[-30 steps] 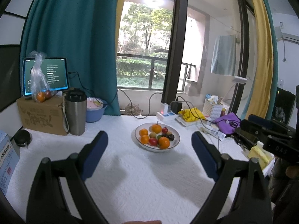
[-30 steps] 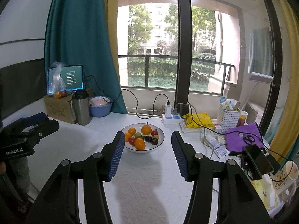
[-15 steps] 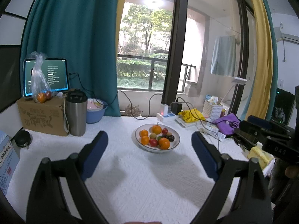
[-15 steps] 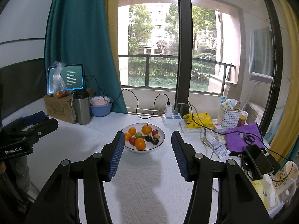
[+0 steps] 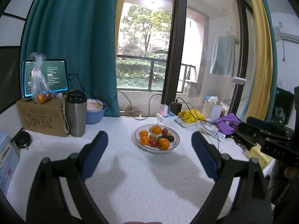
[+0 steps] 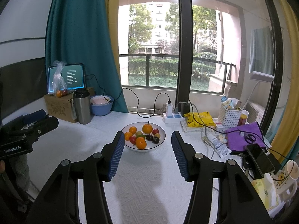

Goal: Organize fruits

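The left gripper [image 5: 149, 147] hangs above the white textured tablecloth [image 5: 142, 186] with its blue-padded fingers spread wide and nothing between them. The right gripper [image 6: 147, 147] is also parted, less widely, and empty.

Straight ahead of both, framed between their fingers, stands the shallow white ceramic bowl with a dark rim [image 6: 162, 140]. It holds the small round fruits [image 6: 143, 135]: several oranges, red ones, dark plum-like ones and a green one, heaped together. Both claws seem aimed at it, as if squared up on the bowl.

Far ahead and to the left of the claws, a clear knotted plastic bag [image 5: 40, 85] with an orange and a red fruit sits on a brown cardboard box [image 5: 42, 118]. This fits either fruit gathered in the bowl already, or sorting yet to come.
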The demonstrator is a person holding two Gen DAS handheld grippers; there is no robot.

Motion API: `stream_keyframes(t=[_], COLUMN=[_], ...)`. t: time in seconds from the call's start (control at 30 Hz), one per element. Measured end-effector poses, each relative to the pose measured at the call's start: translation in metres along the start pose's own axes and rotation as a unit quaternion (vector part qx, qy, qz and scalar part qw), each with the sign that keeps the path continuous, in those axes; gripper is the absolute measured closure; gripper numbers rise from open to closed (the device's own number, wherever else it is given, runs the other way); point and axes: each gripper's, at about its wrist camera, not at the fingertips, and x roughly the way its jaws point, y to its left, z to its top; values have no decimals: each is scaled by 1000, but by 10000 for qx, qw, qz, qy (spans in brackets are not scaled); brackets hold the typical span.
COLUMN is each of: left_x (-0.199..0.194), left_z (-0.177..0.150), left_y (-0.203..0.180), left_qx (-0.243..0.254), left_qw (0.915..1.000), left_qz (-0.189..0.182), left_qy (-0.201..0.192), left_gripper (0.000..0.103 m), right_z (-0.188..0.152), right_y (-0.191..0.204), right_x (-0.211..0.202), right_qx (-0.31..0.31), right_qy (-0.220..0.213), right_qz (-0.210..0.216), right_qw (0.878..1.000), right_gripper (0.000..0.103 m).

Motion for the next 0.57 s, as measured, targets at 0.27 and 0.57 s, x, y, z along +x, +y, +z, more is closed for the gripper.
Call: stream_keyframes(t=[0.27,0.57], left_x=[1,15], left_z=[1,3], left_y=[-2,-4], left_qx=[17,48], left_qw=[10000,9999], left_qz=[-45,-142], left_qy=[5,80], left_gripper=[11,11], right_z=[-2,-5], right_y=[0,-2], right_x=[2,23], right_qx=[2,58], right_qy=[21,170], right_qz=[14,26], right_qw=[10000,9998], right_gripper=[48,48])
